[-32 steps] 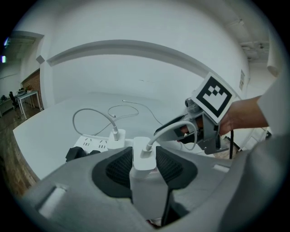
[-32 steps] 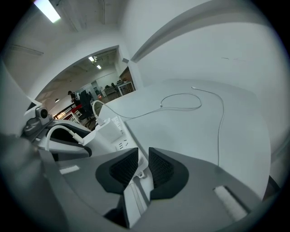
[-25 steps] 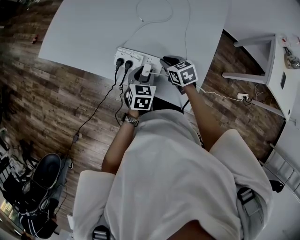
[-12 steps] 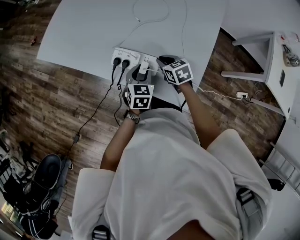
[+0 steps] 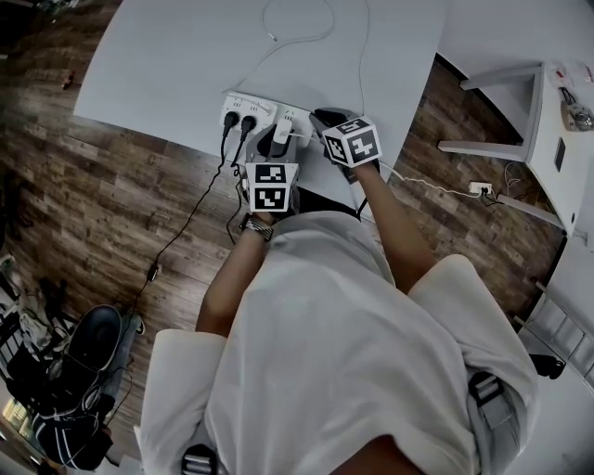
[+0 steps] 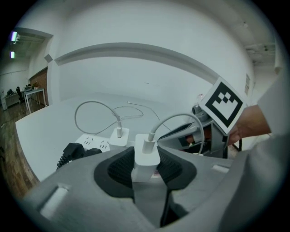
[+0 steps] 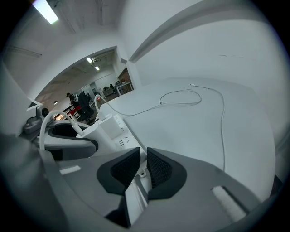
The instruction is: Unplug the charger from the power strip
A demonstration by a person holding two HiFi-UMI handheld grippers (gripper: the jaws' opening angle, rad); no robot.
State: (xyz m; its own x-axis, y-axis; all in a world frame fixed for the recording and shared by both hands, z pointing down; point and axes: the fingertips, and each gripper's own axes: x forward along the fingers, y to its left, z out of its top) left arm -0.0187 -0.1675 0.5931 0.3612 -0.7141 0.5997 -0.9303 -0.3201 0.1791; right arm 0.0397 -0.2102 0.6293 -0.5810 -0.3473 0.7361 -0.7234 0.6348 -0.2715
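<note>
The person stands over a white counter point(image 5: 186, 65) with a gripper in each hand, both angled down at the power strip point(image 6: 93, 142) near the counter's front edge. The left gripper point(image 6: 145, 166) is holding the white charger point(image 6: 146, 154). Its dark ribbed pads are pressed on the charger's two sides, and the block stands upright between them. The charger's foot is hidden behind the jaws, so I can't tell whether its pins are in the socket. A white cable point(image 6: 181, 118) arches out of its top towards the right gripper point(image 7: 141, 165), which sits at the strip's right-hand end. That gripper's jaws have just been closing and now stand narrow, with the white end of the strip filling the slit between the pads. Just beyond the held charger, a second white charger point(image 6: 118, 136) is plugged into the strip. To its left are two black plugs point(image 5: 225, 121) whose leads drop to the wooden floor point(image 5: 111, 204). A loose white cable loop point(image 5: 297, 28) lies farther back on the counter
</note>
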